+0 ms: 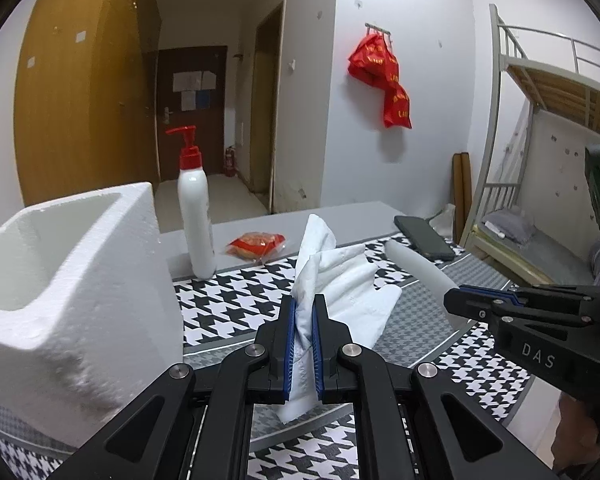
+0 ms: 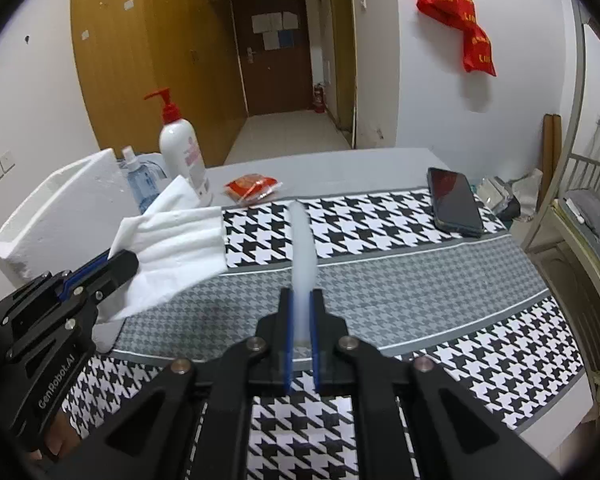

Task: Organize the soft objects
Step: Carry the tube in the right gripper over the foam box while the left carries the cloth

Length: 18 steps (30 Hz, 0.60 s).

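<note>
A crumpled white tissue [image 1: 340, 280] is lifted above the houndstooth cloth [image 1: 228, 304], and my left gripper [image 1: 303, 300] is shut on its lower part. From the right wrist view the same tissue [image 2: 180, 248] fans out from the left gripper [image 2: 124, 260]. My right gripper [image 2: 300, 294] is shut on a pale, translucent soft strip [image 2: 303, 248] that points away over the cloth [image 2: 400, 280]. In the left wrist view that strip [image 1: 412, 268] looks like a whitish roll sticking out of the right gripper [image 1: 451, 300]. The two grippers are side by side and apart.
A white foam box [image 1: 60, 280] stands at the left, open at the top. Behind it are a white pump bottle [image 1: 196, 216] with a red top and a small blue bottle [image 2: 140, 184]. A red packet [image 1: 256, 244] and a dark phone [image 1: 422, 238] lie farther back. A bunk bed [image 1: 540, 120] is at the right.
</note>
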Each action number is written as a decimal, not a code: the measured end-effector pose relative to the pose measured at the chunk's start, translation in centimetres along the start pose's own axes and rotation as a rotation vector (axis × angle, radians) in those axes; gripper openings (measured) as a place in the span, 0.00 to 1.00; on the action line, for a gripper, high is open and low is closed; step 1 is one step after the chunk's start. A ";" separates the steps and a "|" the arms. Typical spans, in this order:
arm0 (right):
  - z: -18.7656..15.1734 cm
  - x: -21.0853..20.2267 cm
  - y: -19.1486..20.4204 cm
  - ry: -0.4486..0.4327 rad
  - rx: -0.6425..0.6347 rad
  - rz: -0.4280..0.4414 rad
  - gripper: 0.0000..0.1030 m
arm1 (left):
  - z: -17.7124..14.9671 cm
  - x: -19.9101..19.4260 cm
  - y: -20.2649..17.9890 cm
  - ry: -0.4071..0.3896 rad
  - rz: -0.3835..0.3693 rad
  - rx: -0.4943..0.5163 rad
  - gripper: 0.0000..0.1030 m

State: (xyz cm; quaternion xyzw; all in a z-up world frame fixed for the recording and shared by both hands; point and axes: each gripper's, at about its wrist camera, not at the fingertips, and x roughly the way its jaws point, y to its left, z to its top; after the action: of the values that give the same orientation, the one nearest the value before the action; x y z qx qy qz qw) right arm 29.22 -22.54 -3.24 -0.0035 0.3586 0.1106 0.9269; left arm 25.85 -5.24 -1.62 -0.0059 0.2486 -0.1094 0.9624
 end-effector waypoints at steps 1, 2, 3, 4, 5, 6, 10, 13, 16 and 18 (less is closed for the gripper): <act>0.0 -0.3 0.1 -0.007 -0.003 0.001 0.09 | 0.0 -0.2 -0.1 -0.004 0.003 0.001 0.08; -0.1 -0.6 0.1 -0.013 -0.003 0.001 0.09 | 0.1 -0.5 -0.1 -0.009 0.006 0.003 0.08; -0.1 -0.9 0.1 -0.019 -0.003 0.004 0.09 | 0.2 -0.8 -0.1 -0.016 0.007 0.007 0.08; -0.1 -1.1 0.2 -0.025 -0.003 0.008 0.09 | 0.2 -1.2 -0.1 -0.023 0.009 0.013 0.08; -0.1 -1.5 0.3 -0.033 -0.004 0.008 0.09 | 0.2 -1.5 -0.2 -0.029 0.011 0.018 0.08; -0.2 -1.8 0.3 -0.038 -0.004 0.009 0.09 | 0.3 -1.9 -0.3 -0.037 0.015 0.022 0.08; -0.3 -3.0 0.8 -0.062 -0.013 0.019 0.09 | 0.5 -3.1 -0.4 -0.059 0.028 0.018 0.08; -0.4 -4.1 1.2 -0.082 -0.017 0.028 0.09 | 0.6 -4.0 -0.2 -0.072 0.043 0.018 0.08; -0.5 -5.2 1.6 -0.106 -0.016 0.028 0.09 | 0.6 -4.8 0.1 -0.084 0.057 0.019 0.08; -0.6 -5.9 1.8 -0.117 -0.016 0.032 0.09 | 0.7 -5.6 0.5 -0.093 0.059 0.009 0.08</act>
State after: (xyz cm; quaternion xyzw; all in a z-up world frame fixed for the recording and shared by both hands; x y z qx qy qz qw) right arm 24.24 -22.06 0.36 0.0012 0.3027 0.1282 0.9444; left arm 21.47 -3.60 1.66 0.0008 0.2032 -0.0819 0.9757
